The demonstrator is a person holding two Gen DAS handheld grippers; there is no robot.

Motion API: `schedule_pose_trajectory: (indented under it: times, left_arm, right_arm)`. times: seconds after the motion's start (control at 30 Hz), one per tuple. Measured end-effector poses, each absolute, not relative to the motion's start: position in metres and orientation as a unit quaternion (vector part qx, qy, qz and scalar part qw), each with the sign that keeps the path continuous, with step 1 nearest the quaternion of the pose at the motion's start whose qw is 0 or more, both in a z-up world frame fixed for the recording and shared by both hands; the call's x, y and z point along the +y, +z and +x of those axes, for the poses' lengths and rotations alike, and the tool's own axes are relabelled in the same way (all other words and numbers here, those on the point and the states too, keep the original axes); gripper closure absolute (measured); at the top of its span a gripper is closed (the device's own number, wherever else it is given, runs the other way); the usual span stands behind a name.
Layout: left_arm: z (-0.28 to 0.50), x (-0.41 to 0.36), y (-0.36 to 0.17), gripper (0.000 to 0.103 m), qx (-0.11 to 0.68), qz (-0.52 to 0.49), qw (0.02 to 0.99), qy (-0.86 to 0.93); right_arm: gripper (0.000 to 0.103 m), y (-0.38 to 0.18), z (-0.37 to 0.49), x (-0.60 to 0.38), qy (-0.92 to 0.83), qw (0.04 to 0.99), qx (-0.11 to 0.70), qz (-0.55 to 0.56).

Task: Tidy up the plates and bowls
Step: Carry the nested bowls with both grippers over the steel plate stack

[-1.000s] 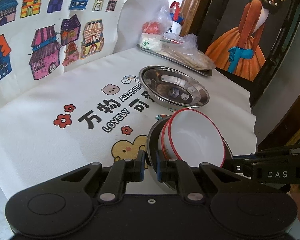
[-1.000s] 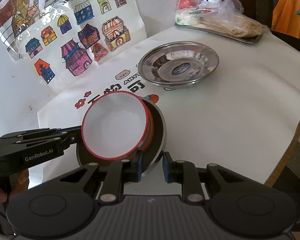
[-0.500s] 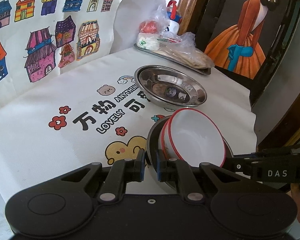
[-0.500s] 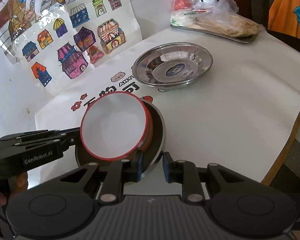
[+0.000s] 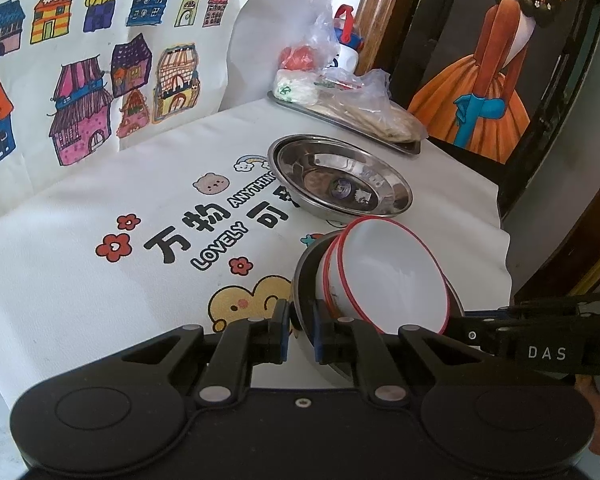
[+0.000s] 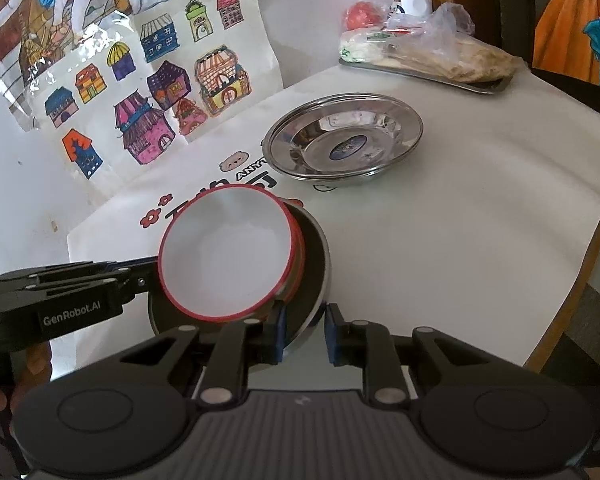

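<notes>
A dark steel bowl (image 5: pixel 306 280) (image 6: pixel 314 252) is held tilted just above the tablecloth, with two nested white bowls with red rims (image 5: pixel 392 276) (image 6: pixel 224 256) inside it. My left gripper (image 5: pixel 300 336) is shut on the dark bowl's near rim. My right gripper (image 6: pixel 304 334) has the opposite rim between its blue pads and its jaws are closing on it. Each gripper's fingers (image 5: pixel 500 320) (image 6: pixel 100 276) show in the other's view, reaching in behind the white bowls. A stack of shiny steel plates (image 5: pixel 340 176) (image 6: pixel 344 136) lies farther back on the table.
A metal tray of bagged food (image 5: pixel 348 108) (image 6: pixel 428 64) sits at the table's far edge. Drawings of houses (image 5: pixel 80 80) lean against the wall on the left. The round table edge (image 6: pixel 572 280) curves on the right. A hand (image 6: pixel 32 364) holds the left gripper.
</notes>
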State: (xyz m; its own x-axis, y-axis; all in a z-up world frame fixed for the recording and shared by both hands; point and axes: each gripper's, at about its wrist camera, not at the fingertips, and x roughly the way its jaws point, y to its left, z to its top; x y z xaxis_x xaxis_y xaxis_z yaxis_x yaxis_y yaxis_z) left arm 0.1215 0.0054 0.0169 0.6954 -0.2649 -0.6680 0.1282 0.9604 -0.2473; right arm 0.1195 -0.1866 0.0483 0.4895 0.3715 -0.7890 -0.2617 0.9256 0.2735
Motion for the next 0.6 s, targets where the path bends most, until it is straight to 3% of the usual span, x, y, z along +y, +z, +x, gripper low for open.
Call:
schedule_pose_trajectory:
  times: [0.6]
  left_arm:
    - [0.1243,-0.0027,0.0212,0.094,0.366,-0.089,0.919,-0.116]
  right_arm:
    - [0.082,0.0494,0.1155,-0.1932,0.172,0.869,0.459,0.063]
